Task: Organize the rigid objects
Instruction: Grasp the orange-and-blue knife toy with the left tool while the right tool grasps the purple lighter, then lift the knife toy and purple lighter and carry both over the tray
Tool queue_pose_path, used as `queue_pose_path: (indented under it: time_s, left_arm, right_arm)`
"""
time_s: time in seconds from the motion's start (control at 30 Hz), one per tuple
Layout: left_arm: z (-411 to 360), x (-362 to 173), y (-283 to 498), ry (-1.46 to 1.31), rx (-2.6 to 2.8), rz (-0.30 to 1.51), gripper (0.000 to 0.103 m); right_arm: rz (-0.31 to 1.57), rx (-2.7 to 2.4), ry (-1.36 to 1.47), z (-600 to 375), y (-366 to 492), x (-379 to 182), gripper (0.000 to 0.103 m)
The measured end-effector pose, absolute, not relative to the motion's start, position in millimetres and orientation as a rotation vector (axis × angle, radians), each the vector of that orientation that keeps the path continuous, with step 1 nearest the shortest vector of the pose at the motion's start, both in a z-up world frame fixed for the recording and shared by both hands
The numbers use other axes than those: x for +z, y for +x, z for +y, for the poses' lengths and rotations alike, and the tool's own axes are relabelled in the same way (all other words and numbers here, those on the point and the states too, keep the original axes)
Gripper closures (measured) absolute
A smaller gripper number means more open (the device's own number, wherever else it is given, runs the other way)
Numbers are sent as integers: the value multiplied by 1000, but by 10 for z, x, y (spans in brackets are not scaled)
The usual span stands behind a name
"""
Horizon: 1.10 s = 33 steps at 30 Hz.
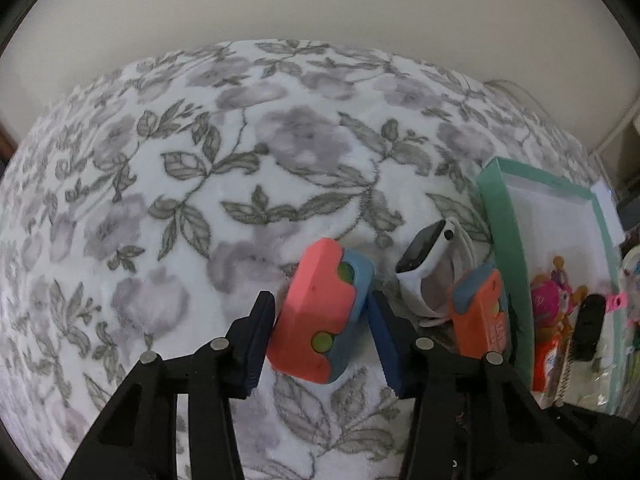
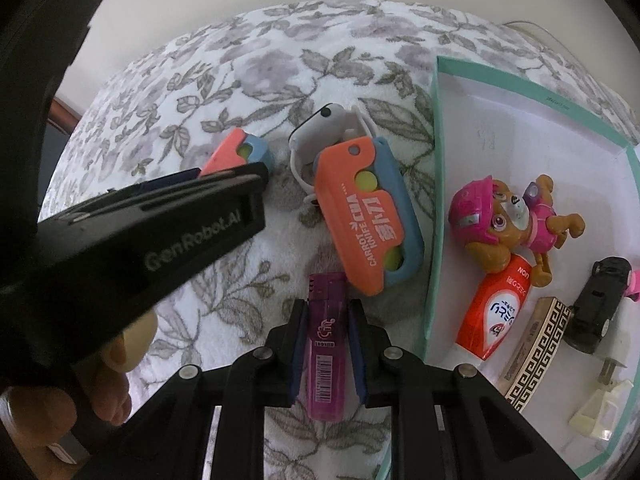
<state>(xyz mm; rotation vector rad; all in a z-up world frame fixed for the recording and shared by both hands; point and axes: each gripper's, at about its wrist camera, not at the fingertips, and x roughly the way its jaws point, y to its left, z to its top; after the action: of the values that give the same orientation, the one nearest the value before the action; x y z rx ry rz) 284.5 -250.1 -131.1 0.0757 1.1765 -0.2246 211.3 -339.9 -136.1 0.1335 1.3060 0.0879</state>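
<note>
In the right wrist view, the left gripper [image 2: 208, 184] fills the left side and hides most of the pink carrot knife toy [image 2: 236, 148], which is clamped between its pads. At lower centre the right gripper [image 2: 326, 320] is closed on a purple lead case [image 2: 326, 344]. A smartwatch [image 2: 320, 126] is half covered by the orange carrot knife toy [image 2: 364, 216]. At right, the teal box [image 2: 434, 200] is cut off by the frame edge.

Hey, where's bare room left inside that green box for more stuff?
The green box is bare across its far half, beyond the pink toy dog. The near right corner is crowded: toothpaste tube, patterned bar, black toy car, white plug.
</note>
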Motion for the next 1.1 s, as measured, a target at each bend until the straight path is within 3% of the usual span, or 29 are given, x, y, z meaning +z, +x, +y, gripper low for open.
queue_pose_path:
  time_s: [0.37,0.7,1.1]
  left_arm:
    - [-2529,-1334,2805,118,-216,1164,51]
    - [-2478,-1344,2800,129,-199,1206,57]
    - [-2341,-1021,2794,105,-147,1206,57]
  right_arm:
    - [1301,85,146,-3387,2051,-1340,82]
    - [1308,73,108,-3276,2036,-1347,82]
    - [1291,91,115,-3279,2025,-1179,82]
